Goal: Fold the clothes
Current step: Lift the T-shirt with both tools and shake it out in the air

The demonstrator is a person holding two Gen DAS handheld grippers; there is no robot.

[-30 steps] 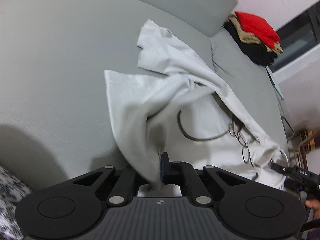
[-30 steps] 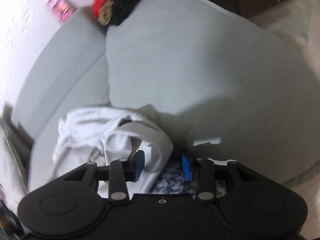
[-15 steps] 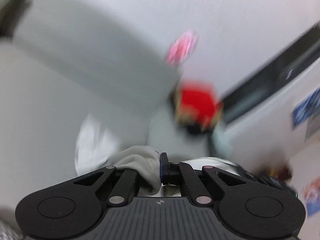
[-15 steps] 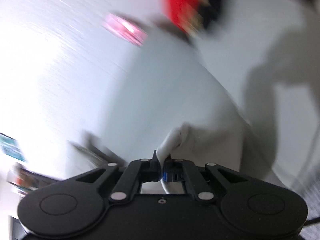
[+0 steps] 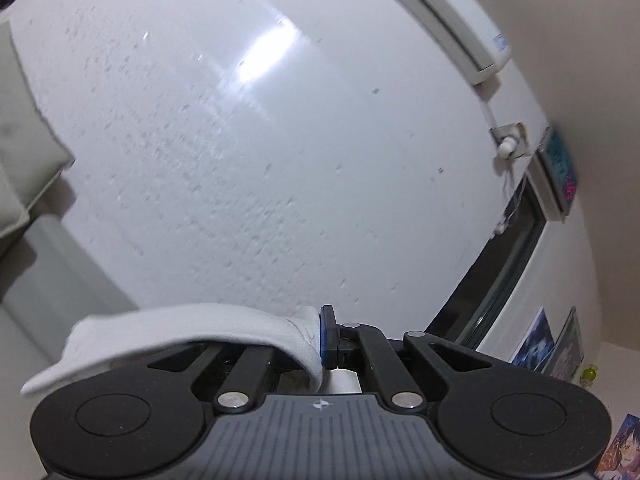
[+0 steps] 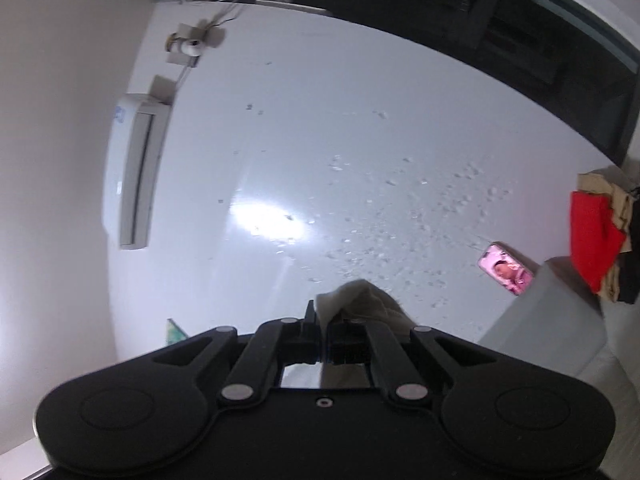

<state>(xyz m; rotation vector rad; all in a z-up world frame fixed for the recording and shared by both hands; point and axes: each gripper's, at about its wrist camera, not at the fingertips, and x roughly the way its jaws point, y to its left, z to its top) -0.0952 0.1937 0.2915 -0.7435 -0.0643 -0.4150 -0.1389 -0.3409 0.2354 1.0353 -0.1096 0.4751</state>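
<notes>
A pale grey-white garment (image 5: 192,330) showed in the lower left of the left wrist view. A rolled hem edge was pinched at the lower centre, and the cloth ran from there in a smooth band toward the lower left of the frame, drooping at its far end. In the right wrist view the same garment (image 6: 360,300) rose as a small crumpled peak at the lower centre, looking beige in shadow, with more cloth hanging below. A folded stack of clothes (image 6: 600,236), red, tan and black, sat at the right edge.
</notes>
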